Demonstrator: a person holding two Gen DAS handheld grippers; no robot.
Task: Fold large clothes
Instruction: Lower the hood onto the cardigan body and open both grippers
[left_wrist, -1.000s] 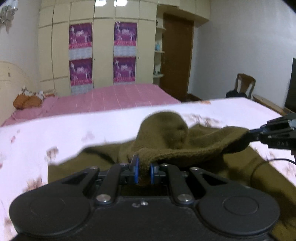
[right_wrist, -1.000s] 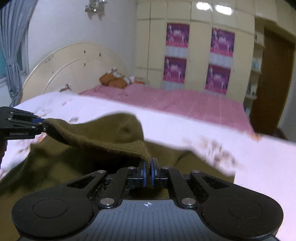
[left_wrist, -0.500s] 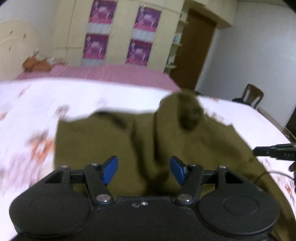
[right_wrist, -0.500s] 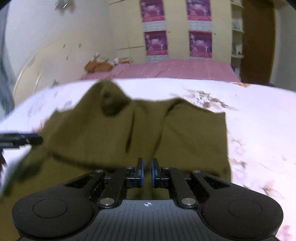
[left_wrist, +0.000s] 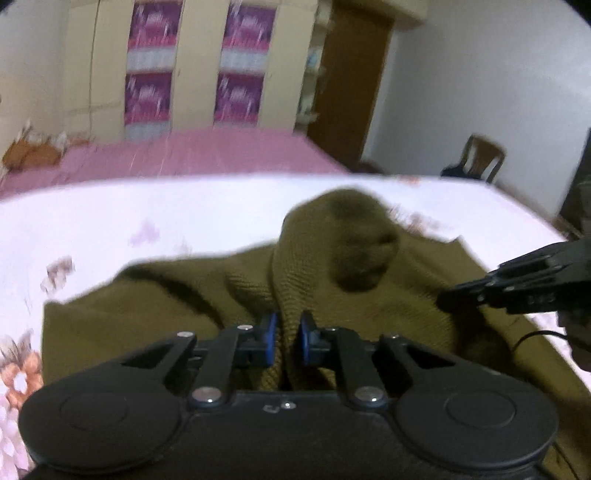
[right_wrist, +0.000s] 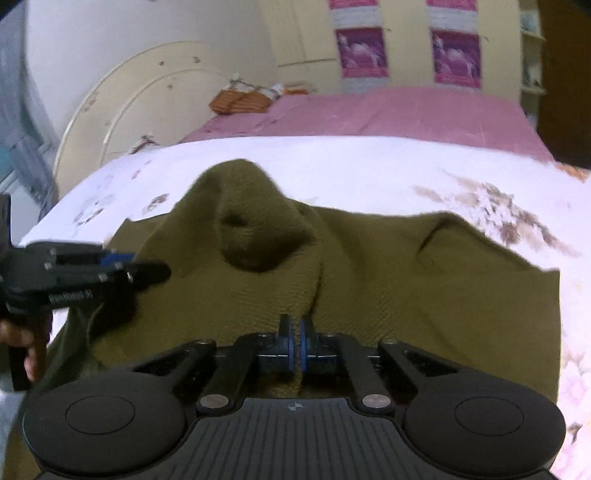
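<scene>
Ribbed olive knit sweater (left_wrist: 321, 273) bunches between both grippers.

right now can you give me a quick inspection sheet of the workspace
surface: white floral bedsheet, mostly covered near the tools.
job's things: olive knit garment spread out, one raised hump in the middle.
clutter: orange bundle on the pink bed behind.
grippers: left tool nearly shut with a fabric ridge between its pads; right tool shut on fabric.
cables: thin black cable by the right tool.
surroundings: wardrobe posters, brown door, chair.
</scene>
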